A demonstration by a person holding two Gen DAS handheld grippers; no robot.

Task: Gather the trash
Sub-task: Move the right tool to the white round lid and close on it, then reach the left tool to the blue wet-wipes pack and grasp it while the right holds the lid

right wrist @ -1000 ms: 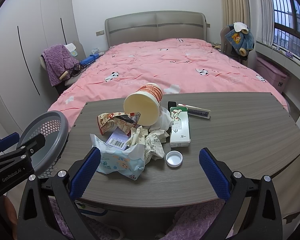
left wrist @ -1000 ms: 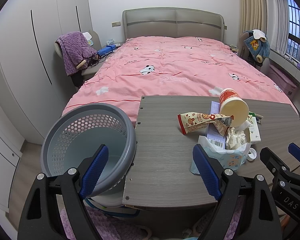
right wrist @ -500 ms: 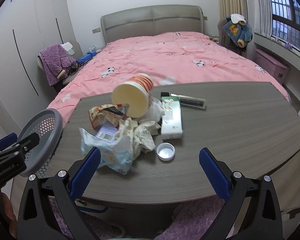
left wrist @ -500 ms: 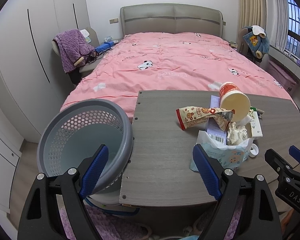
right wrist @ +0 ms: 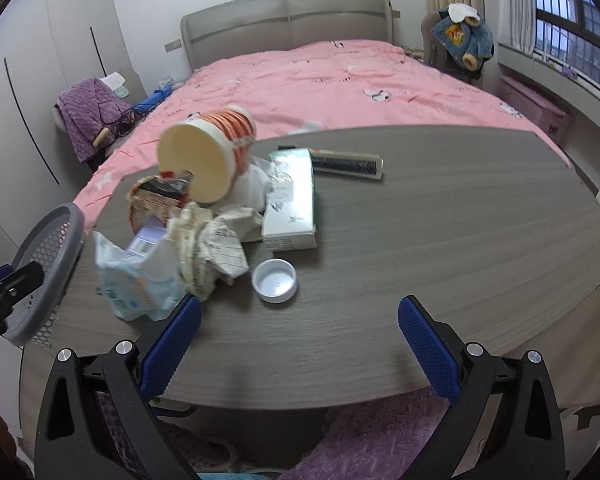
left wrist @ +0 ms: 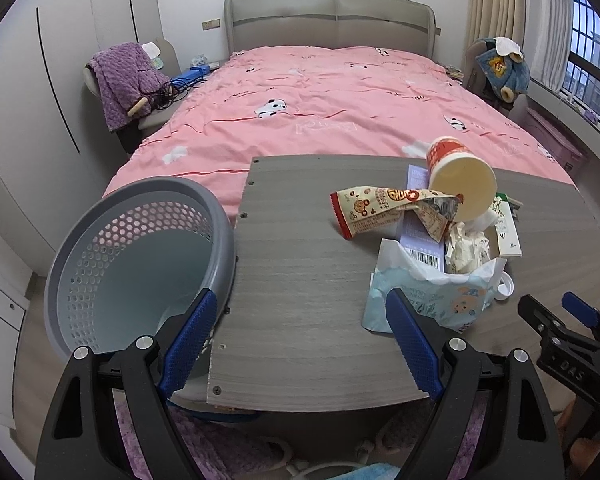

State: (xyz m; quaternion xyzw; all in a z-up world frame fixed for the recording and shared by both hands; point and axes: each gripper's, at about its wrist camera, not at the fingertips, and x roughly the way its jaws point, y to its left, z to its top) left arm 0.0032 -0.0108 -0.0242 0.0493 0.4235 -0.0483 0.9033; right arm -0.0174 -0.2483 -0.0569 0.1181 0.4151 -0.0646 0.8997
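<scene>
A pile of trash lies on the grey wooden table (left wrist: 300, 280): a tipped paper cup (left wrist: 460, 176) (right wrist: 208, 160), a snack wrapper (left wrist: 384, 208), a blue-white tissue pack (left wrist: 432, 292) (right wrist: 140, 280), crumpled paper (right wrist: 216, 240), a green-white carton (right wrist: 292, 208) and a white lid (right wrist: 274, 280). A grey perforated basket (left wrist: 136, 264) (right wrist: 48, 272) stands at the table's left edge. My left gripper (left wrist: 296, 344) is open over the table's near edge between basket and pile. My right gripper (right wrist: 298, 344) is open and empty, just short of the lid.
A bed with a pink cover (left wrist: 320, 100) lies beyond the table. A chair with a purple blanket (left wrist: 124, 80) stands at the left. A chair with a blue jacket (right wrist: 460, 36) and a pink box (right wrist: 536, 108) stand at the right by the window.
Both grippers have moved forward and closer to the table. The right wrist view has swung so the trash pile sits more to the left and nearer. Both stay open.
</scene>
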